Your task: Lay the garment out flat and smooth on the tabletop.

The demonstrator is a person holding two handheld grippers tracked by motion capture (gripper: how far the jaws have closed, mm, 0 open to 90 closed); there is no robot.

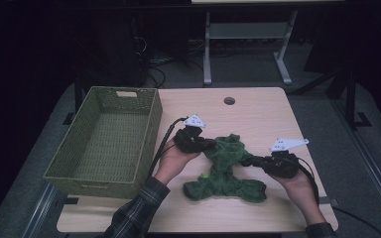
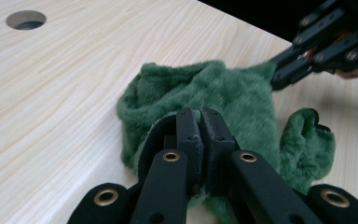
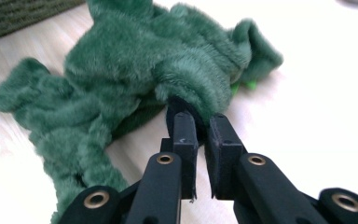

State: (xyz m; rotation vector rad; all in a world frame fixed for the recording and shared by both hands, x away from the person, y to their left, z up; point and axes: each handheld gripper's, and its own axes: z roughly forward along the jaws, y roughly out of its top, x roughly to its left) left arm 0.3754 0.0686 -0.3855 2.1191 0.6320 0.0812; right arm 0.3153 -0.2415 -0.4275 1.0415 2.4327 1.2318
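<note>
My left gripper (image 2: 200,122) fingers pinched on the green plush (image 1: 225,166) mid-worktop (image 1: 258,111), my right gripper (image 3: 198,122) fingers clamping its other side, basket (image 1: 106,141) at left edge

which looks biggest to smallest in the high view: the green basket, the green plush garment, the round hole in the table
1. green basket
2. green plush garment
3. round hole, by far the smallest
</note>
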